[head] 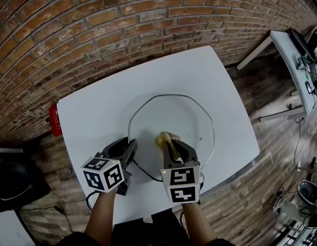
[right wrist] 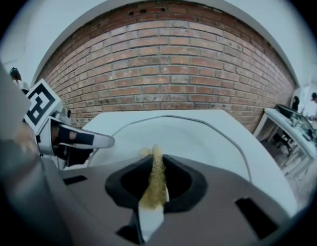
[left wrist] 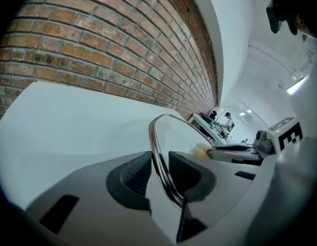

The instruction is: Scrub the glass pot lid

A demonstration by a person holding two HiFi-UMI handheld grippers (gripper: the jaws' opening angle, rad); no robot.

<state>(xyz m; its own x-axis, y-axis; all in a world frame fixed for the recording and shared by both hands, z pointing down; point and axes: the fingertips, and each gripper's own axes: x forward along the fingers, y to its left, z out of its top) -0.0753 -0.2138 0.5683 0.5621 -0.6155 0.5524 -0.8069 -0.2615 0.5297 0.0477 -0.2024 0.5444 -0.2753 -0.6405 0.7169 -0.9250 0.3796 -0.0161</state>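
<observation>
Seen from the head view, a red object (head: 55, 121) sits just off the white table (head: 107, 106) at its 9 o'clock edge, against the foot of the brick wall (head: 97, 24).

The left gripper (head: 128, 146) comes in from 7 o'clock. Its claw is clenched on the metal rim of the glass pot lid (head: 173, 114), at about 8 o'clock on the lid's circle. In the left gripper view, the left gripper (left wrist: 159, 160) has the thin rim running upright between its two dark pads, and the glass pot lid (left wrist: 173, 132) stretches away beyond them.

The lid lies near the middle of the table, a little toward 5 o'clock, and its rim at 5 o'clock reaches close to the table's edge.

The right gripper (head: 172, 143) enters from 6 o'clock and reaches over the glass. Its claw is grasping a yellowish scrub pad (head: 162, 139), which rests on the lid close to its centre. In the right gripper view, the right gripper (right wrist: 155, 176) pinches the scrub pad (right wrist: 155, 186) into a narrow strip between its pads. The pad's frayed tip pokes out toward 12 o'clock over the glass pot lid (right wrist: 199, 132).

A second white table (head: 291, 50) stands well apart at 2 o'clock, on the wooden floor (head: 260, 188).
</observation>
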